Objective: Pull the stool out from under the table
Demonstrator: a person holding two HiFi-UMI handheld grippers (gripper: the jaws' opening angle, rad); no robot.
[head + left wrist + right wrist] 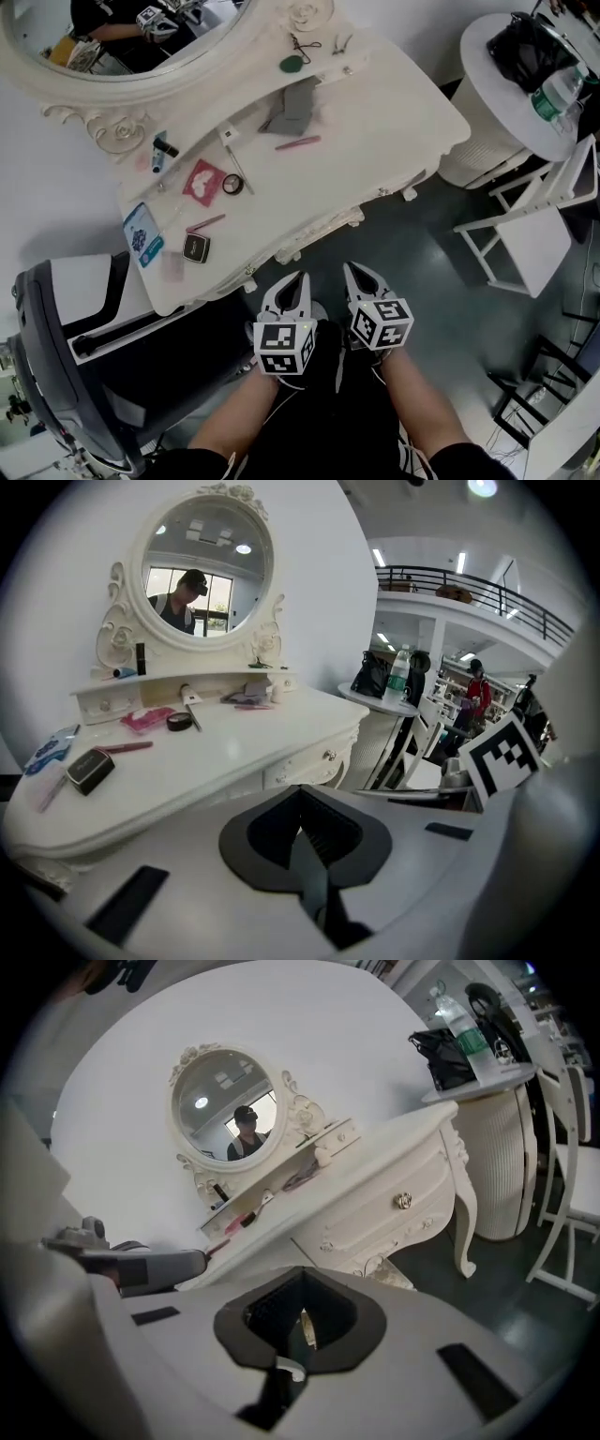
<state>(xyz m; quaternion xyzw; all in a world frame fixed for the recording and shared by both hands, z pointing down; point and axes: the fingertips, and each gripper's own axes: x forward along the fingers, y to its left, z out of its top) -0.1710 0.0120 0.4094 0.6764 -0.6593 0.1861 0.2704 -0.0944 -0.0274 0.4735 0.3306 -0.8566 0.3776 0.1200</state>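
The white dressing table (375,122) with its oval mirror (122,37) stands in front of me. Of the stool I see only a pale patterned edge (394,1277) low under the drawer front in the right gripper view, and a pale patch (322,311) between the grippers in the head view. Both grippers hang side by side just before the table's front edge, above my knees. The left gripper (298,279) is shut with nothing in it, its pads meeting (305,822). The right gripper (356,272) is shut and empty too (298,1312).
Small cosmetics lie on the tabletop, among them a black compact (195,247) and a pink pouch (202,182). A round white side table (487,122) with a black bag (527,49) and a bottle (558,94) stands at the right, a white folding chair (525,239) beside it. A large black-and-white machine (66,356) is at my left.
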